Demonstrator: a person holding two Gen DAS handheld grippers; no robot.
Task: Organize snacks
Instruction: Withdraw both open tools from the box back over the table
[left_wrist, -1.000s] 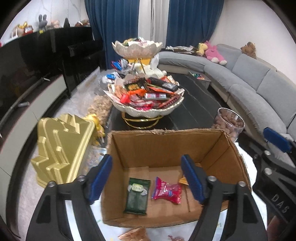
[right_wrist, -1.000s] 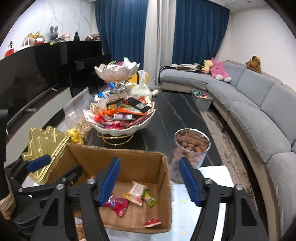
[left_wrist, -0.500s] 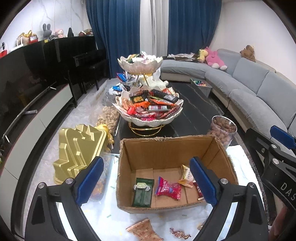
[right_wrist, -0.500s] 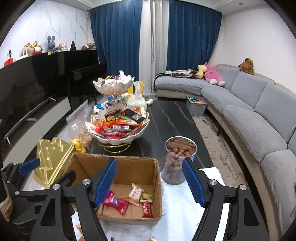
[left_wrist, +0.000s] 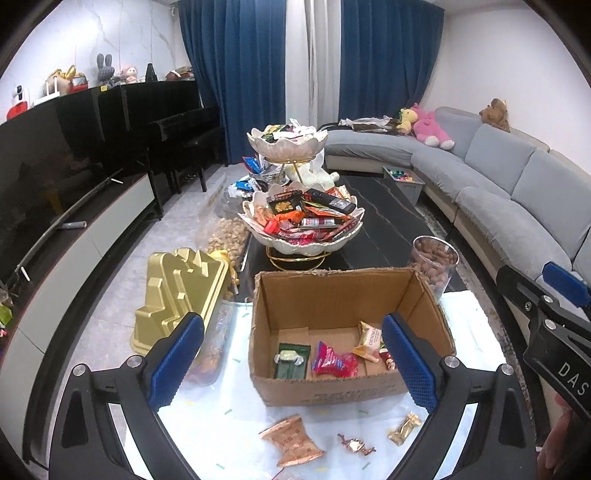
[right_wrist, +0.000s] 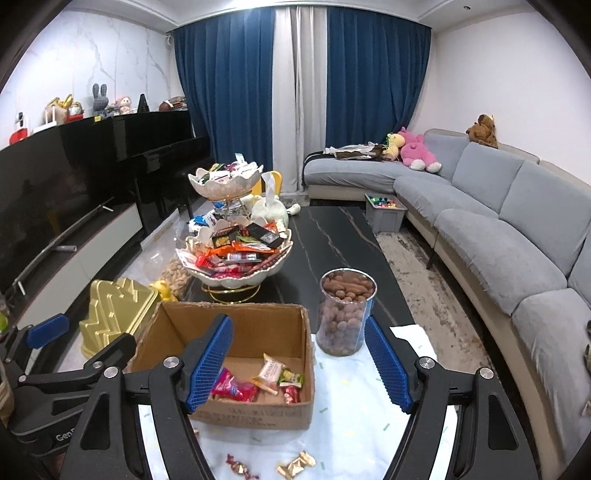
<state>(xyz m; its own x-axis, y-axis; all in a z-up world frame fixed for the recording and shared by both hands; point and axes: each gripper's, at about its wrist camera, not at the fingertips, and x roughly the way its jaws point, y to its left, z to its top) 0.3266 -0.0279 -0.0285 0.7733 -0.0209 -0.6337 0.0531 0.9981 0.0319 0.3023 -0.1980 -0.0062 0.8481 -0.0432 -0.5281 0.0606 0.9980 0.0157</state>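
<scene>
1. Left hand-held gripper (left_wrist: 291, 363): fingers spread wide, holding nothing, positioned above the near side of the cardboard box (left_wrist: 332, 387).
2. Right hand-held gripper (right_wrist: 299, 365): fingers spread wide, holding nothing, over the box's right wall.
3. Box location: on the bench (left_wrist: 240, 417), in front of the tiered snack bowl (left_wrist: 303, 221).
4. Box contents: green packet (left_wrist: 291, 360), red packet (left_wrist: 334, 363), beige packet (left_wrist: 369, 339).
5. Loose items on the bench near the box: copper wrapper (left_wrist: 291, 441), gold candy (left_wrist: 404, 428), twisted candy (left_wrist: 354, 445).
6. Nut jar (right_wrist: 347, 314): upright, just right of the box.
</scene>
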